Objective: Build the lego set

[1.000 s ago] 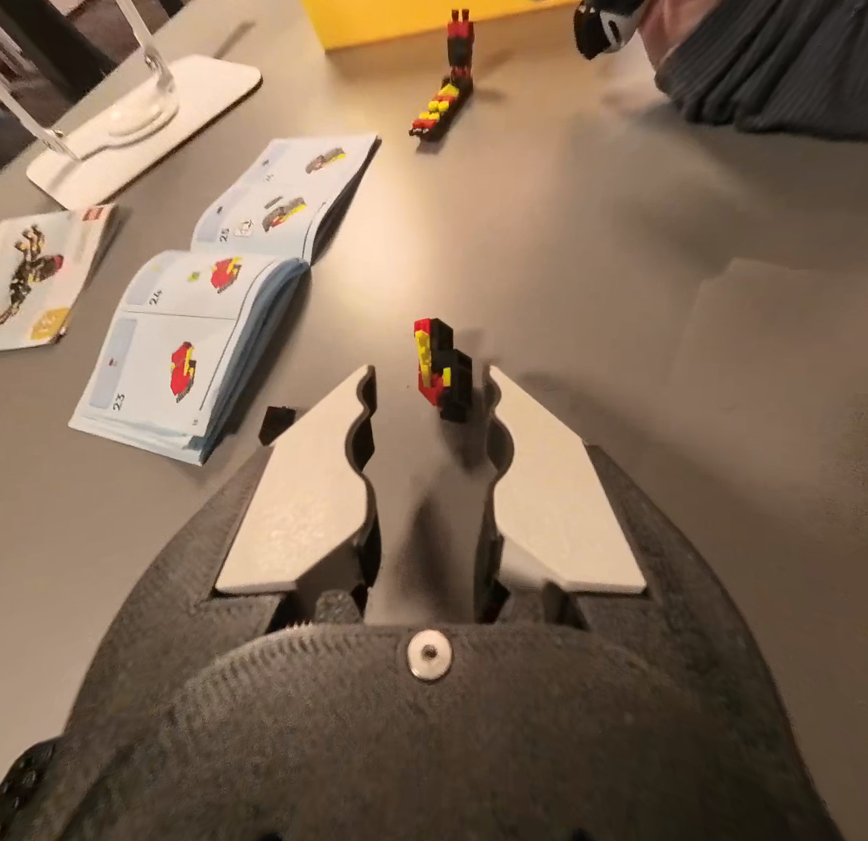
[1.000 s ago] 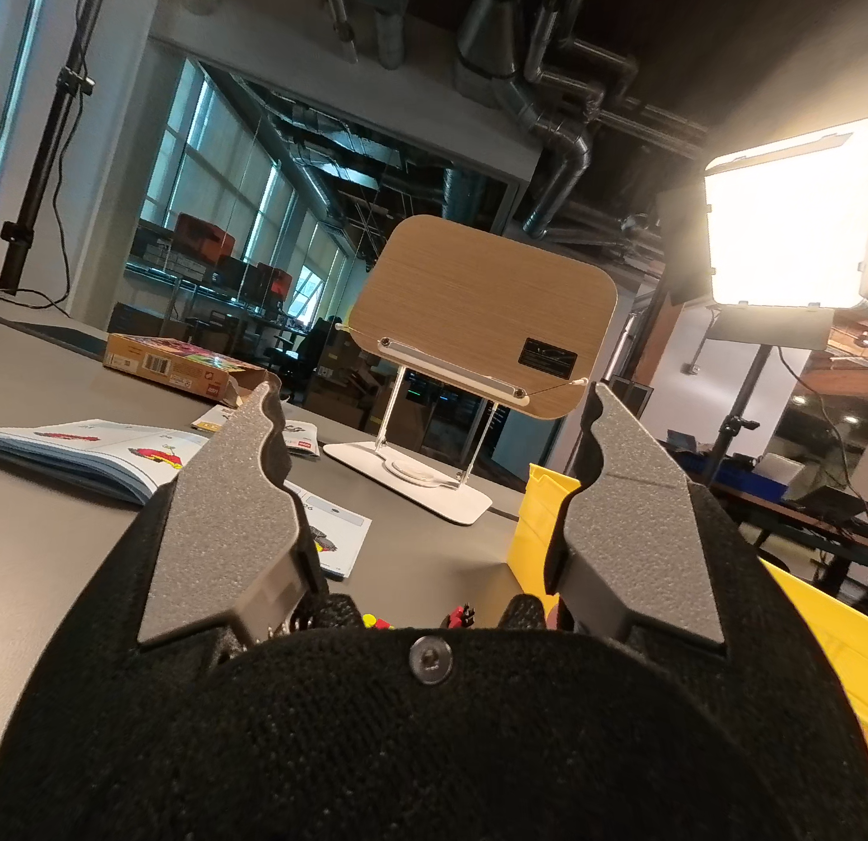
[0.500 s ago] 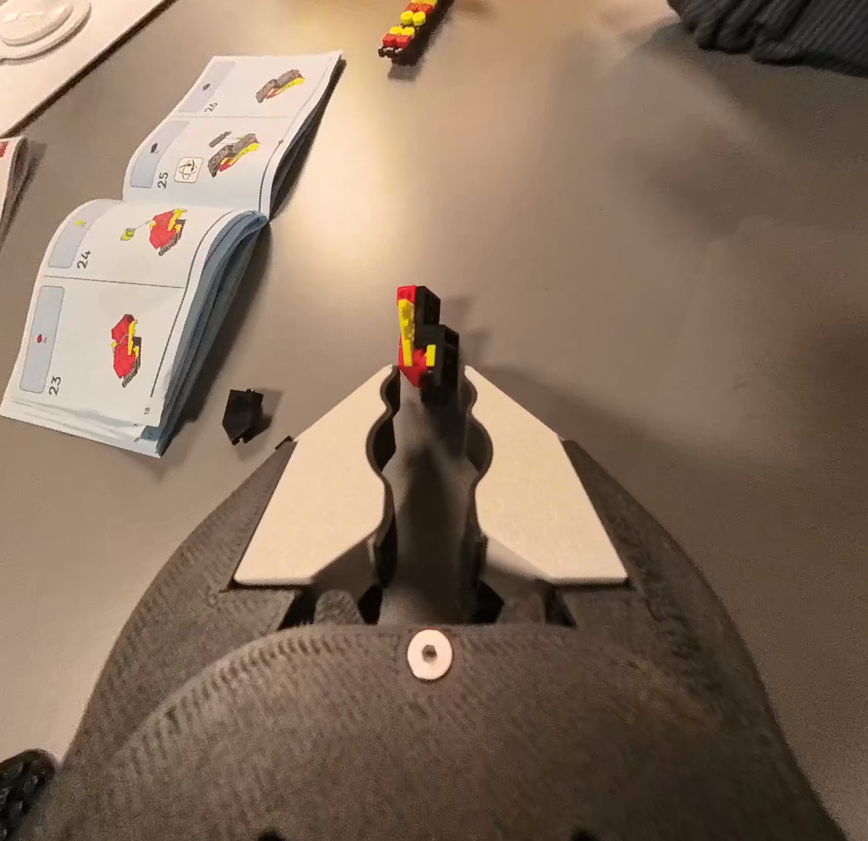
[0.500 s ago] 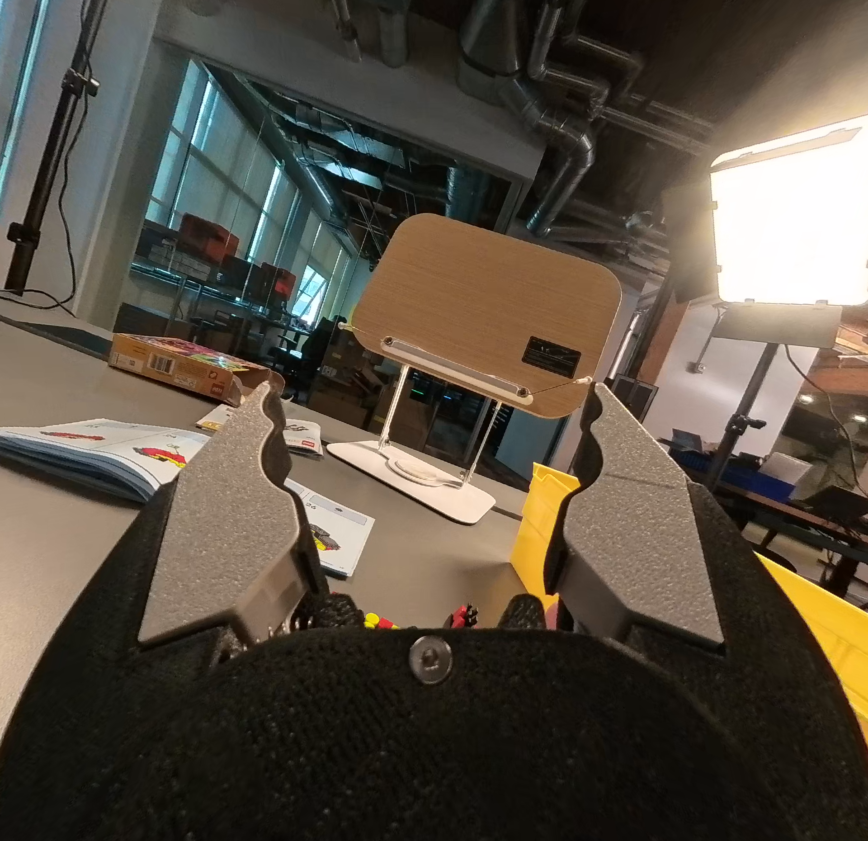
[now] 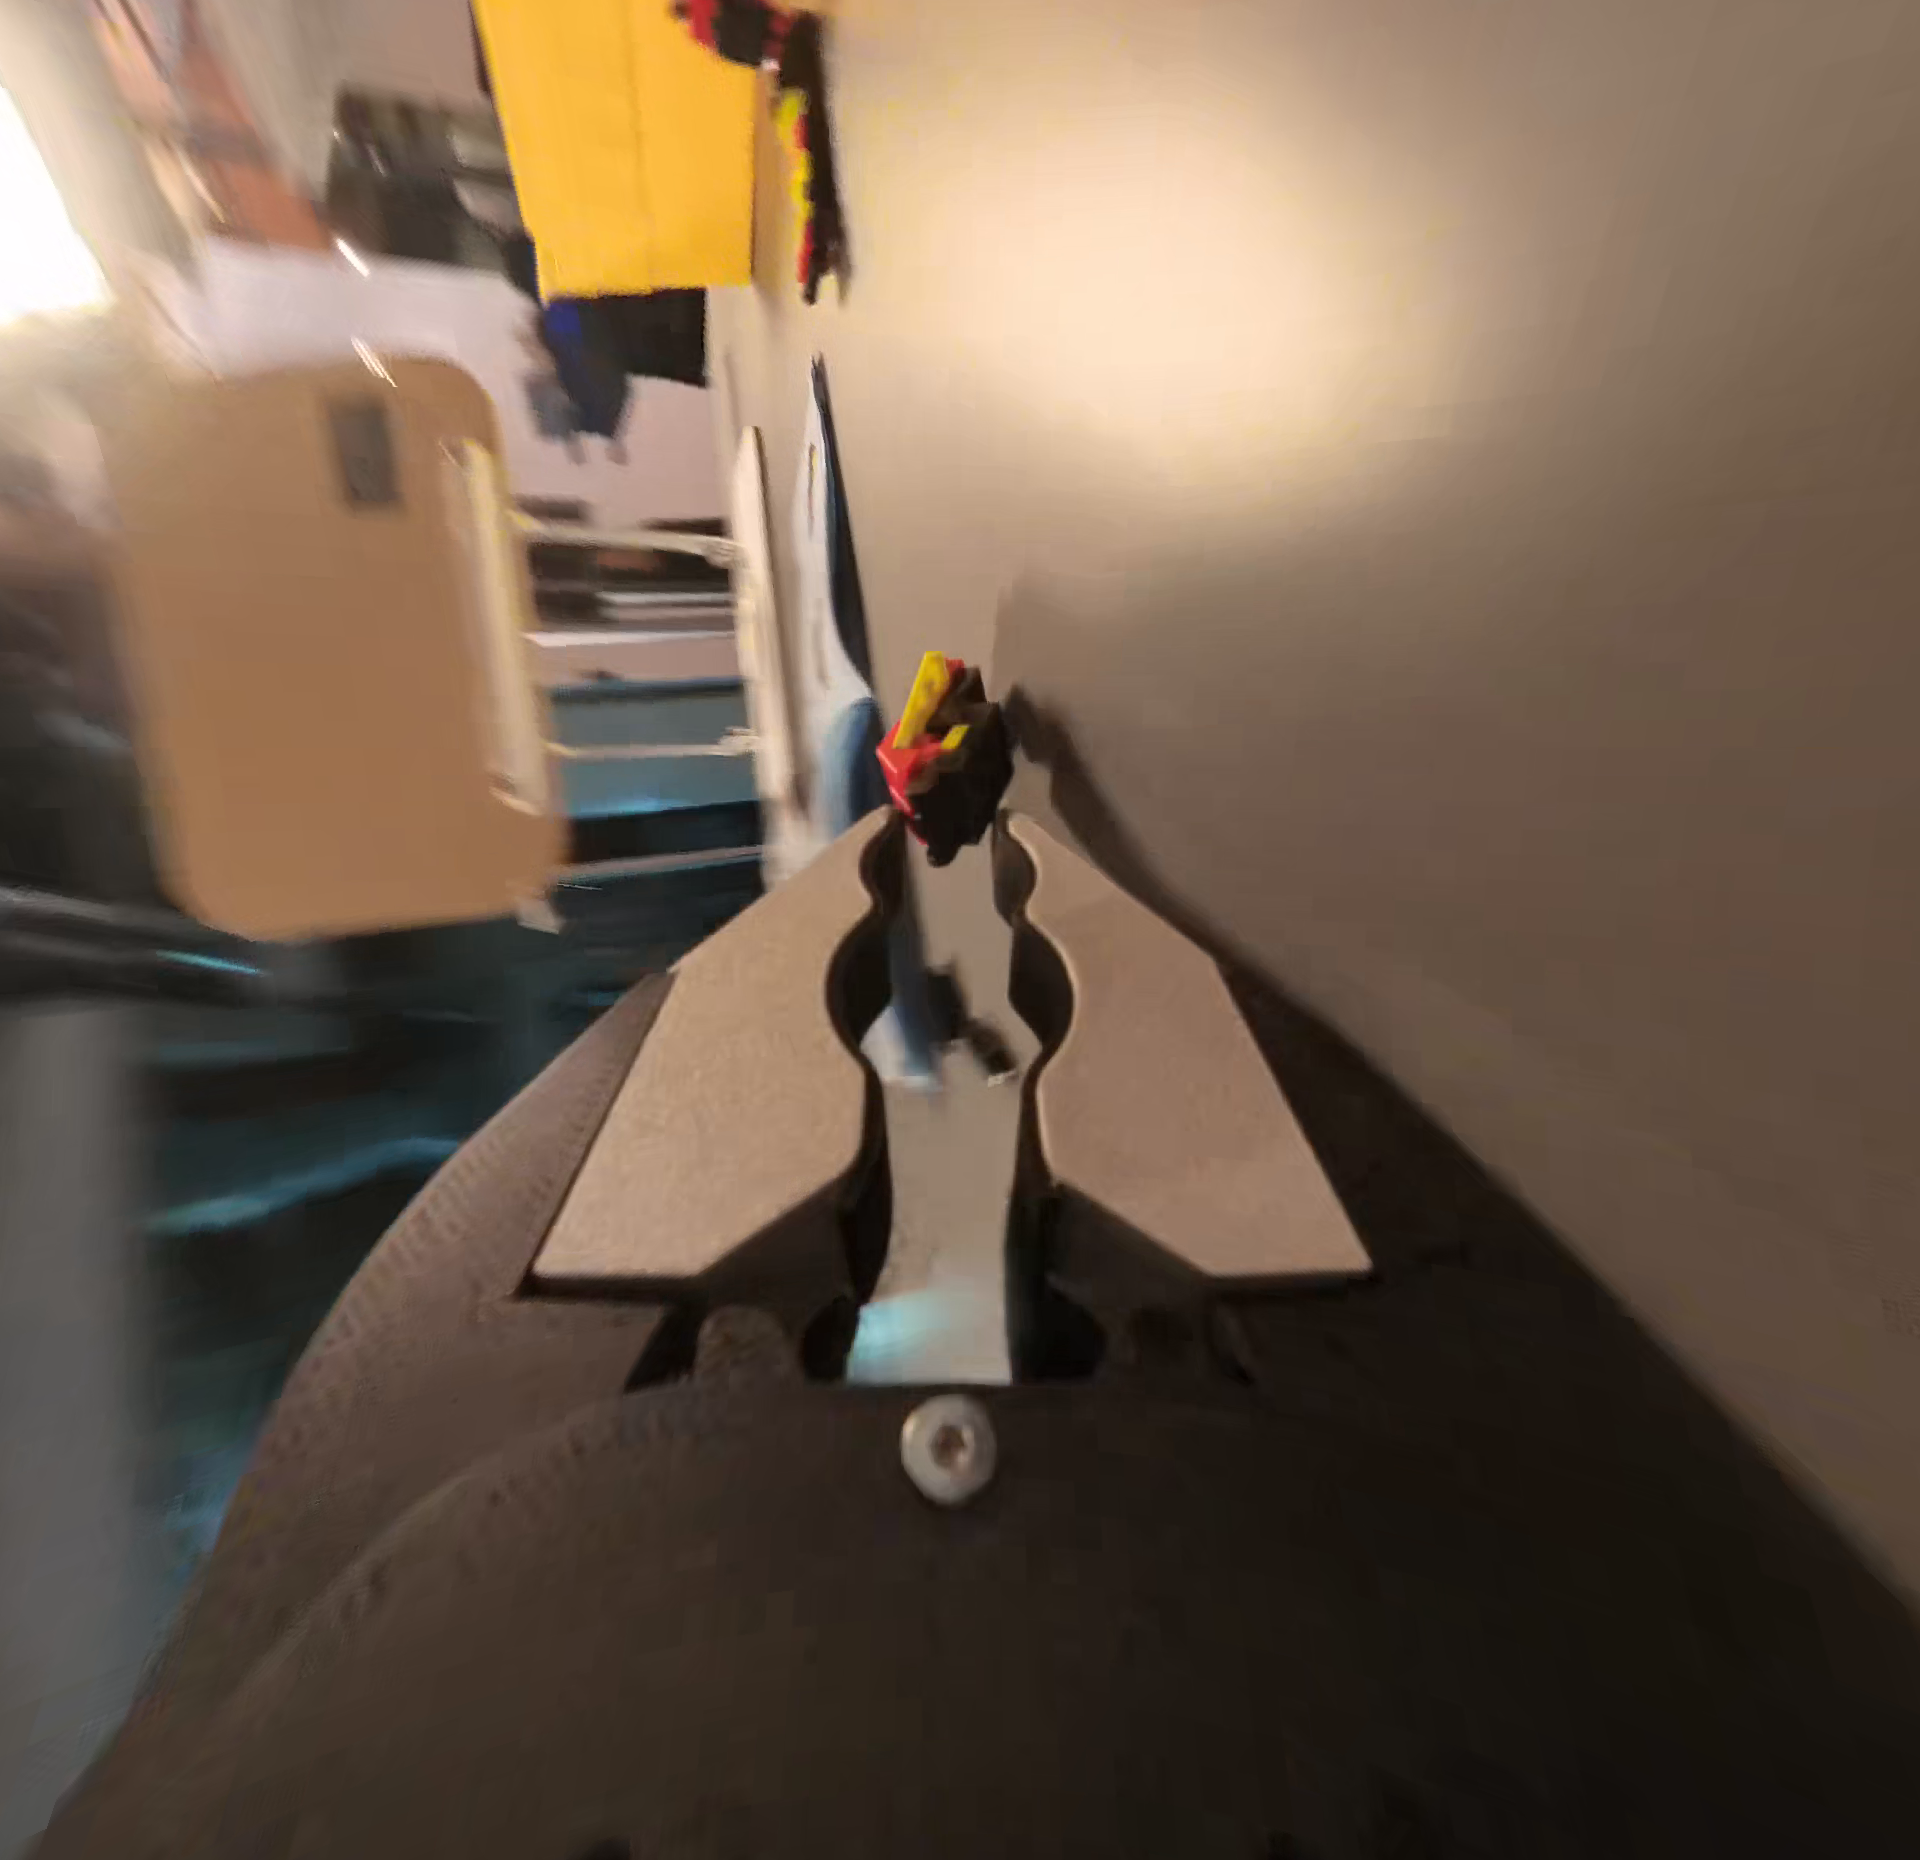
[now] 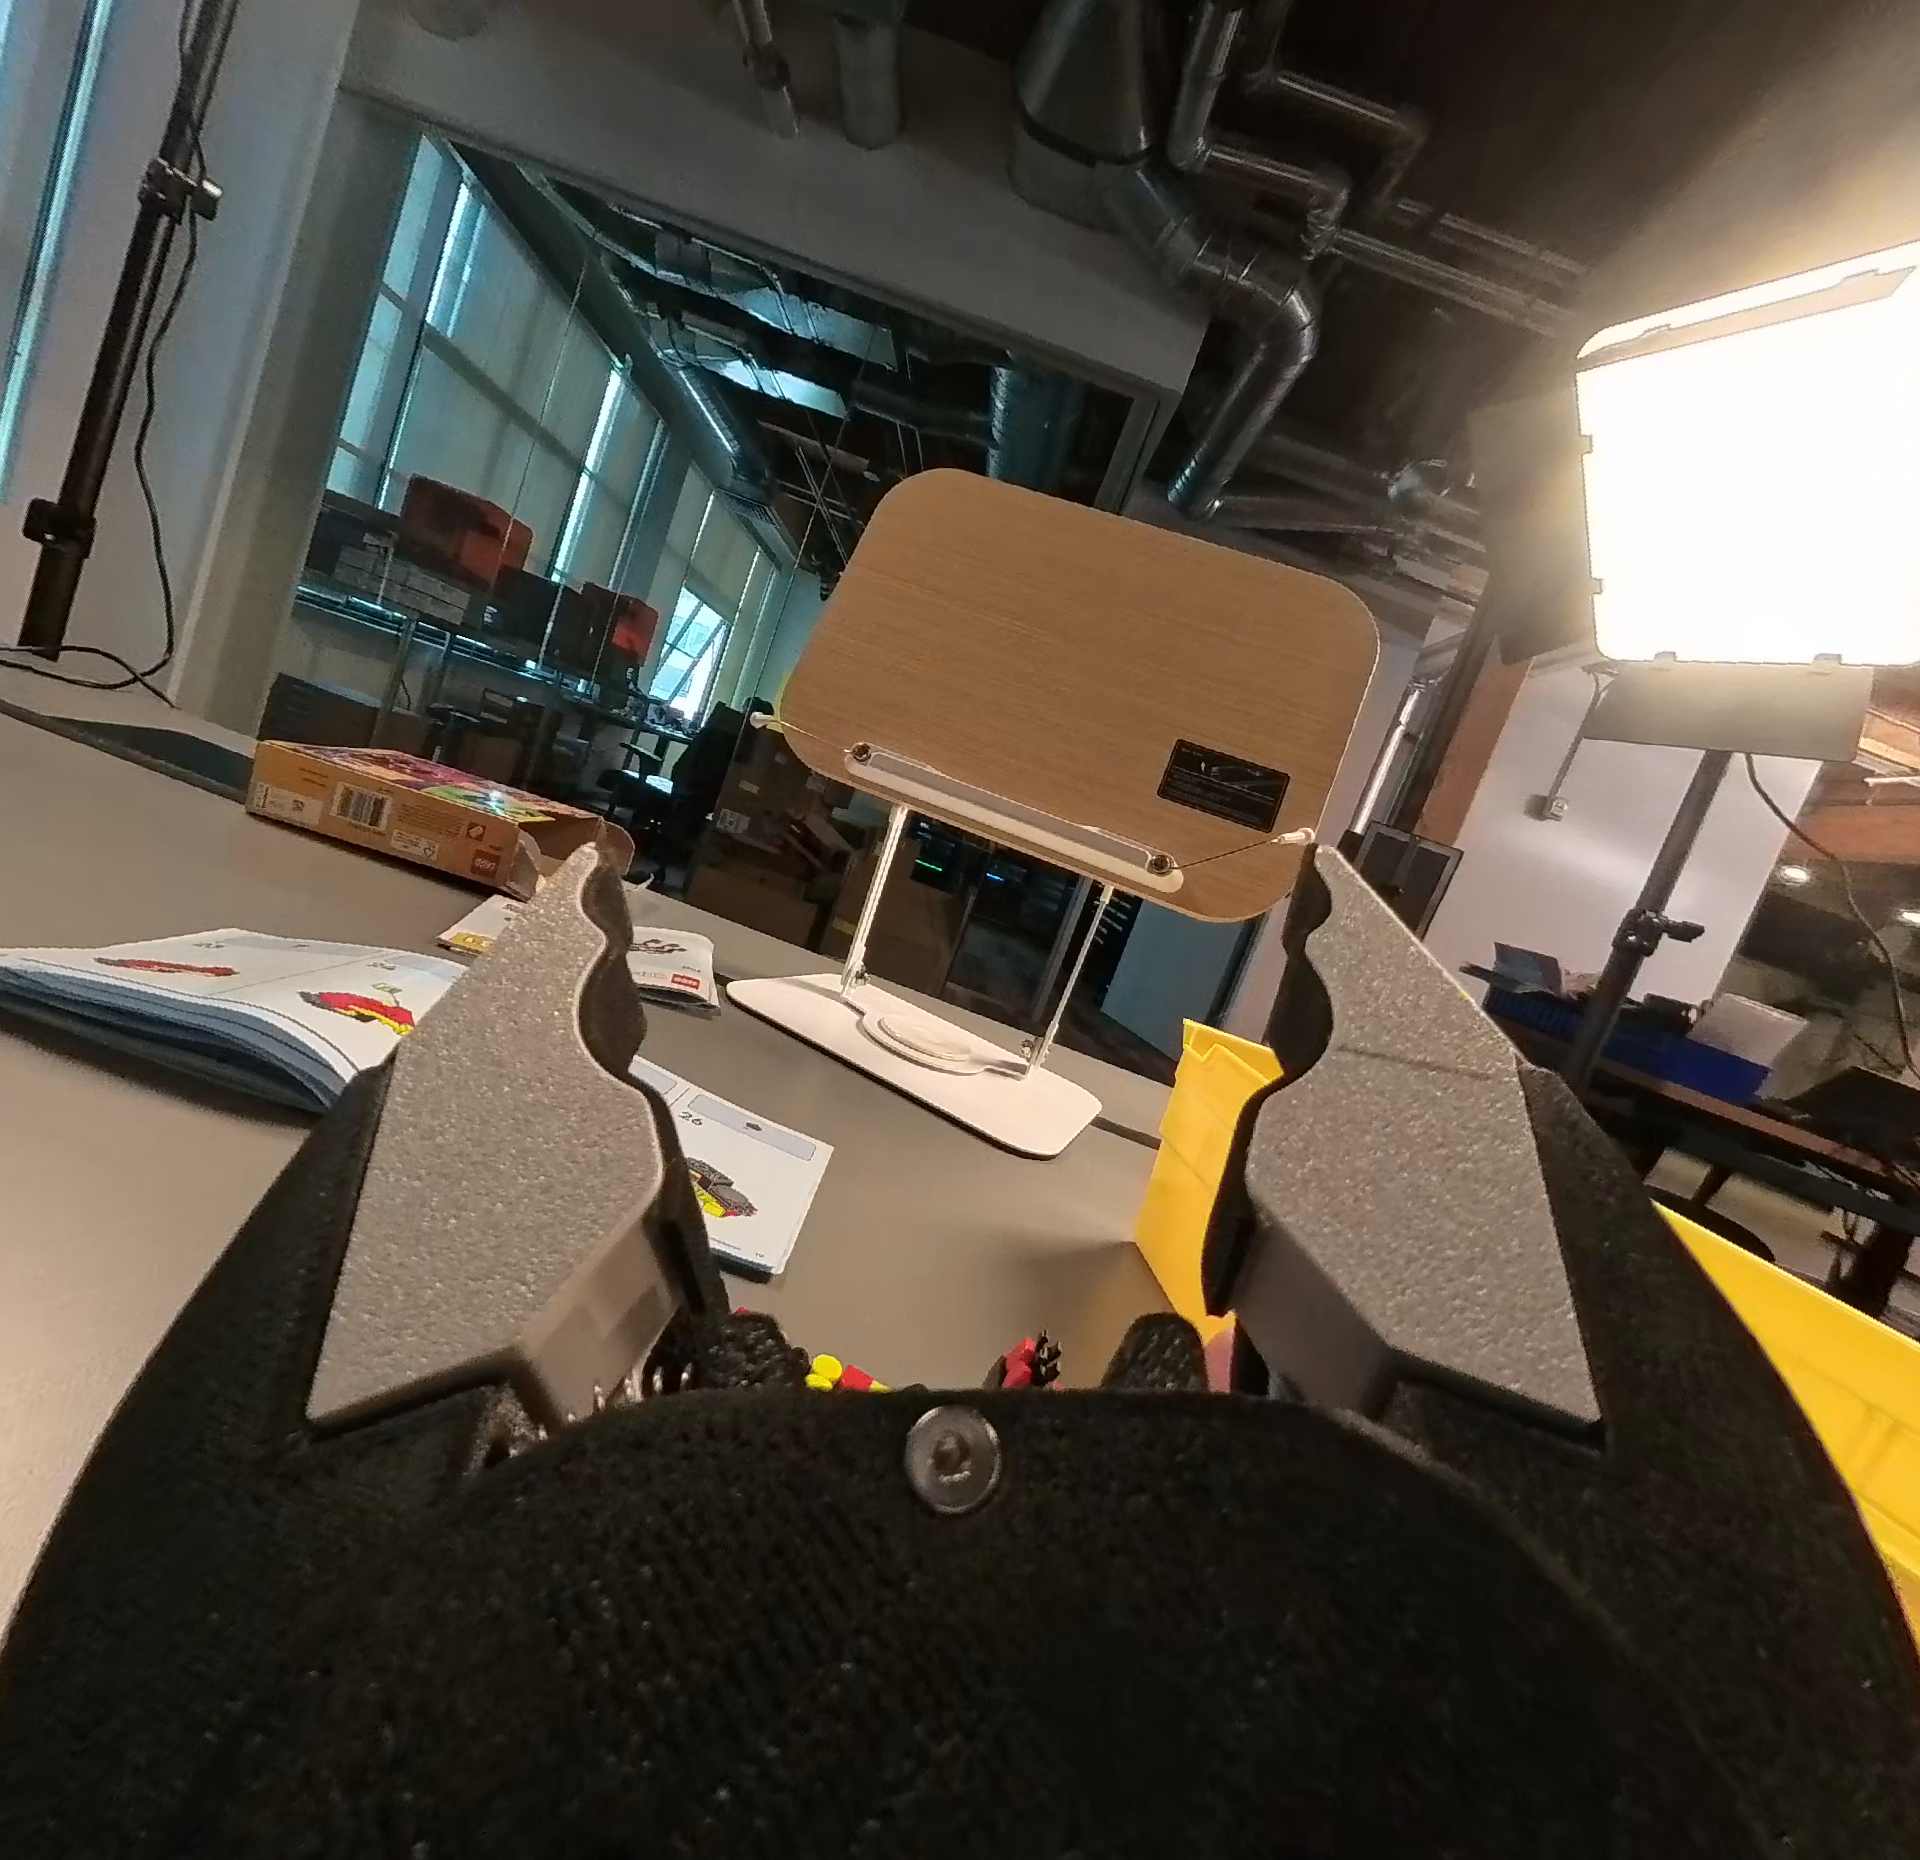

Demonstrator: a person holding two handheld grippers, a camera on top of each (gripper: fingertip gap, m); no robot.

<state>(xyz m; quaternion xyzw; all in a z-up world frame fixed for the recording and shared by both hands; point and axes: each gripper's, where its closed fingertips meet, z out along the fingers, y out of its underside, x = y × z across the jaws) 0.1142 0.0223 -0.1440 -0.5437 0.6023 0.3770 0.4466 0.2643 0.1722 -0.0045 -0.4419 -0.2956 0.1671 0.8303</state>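
Pinching a small red-yellow-black lego piece (image 5: 943,761) at its fingertips, the left gripper (image 5: 943,831) sits narrow; the right gripper (image 6: 951,880) – wide, empty.

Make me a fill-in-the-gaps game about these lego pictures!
1. The right gripper is wide ___ and holds nothing.
2. The small lego piece is pinched by the ___ gripper.
3. The bin beside the right gripper is coloured ___.

Missing words: open; left; yellow.
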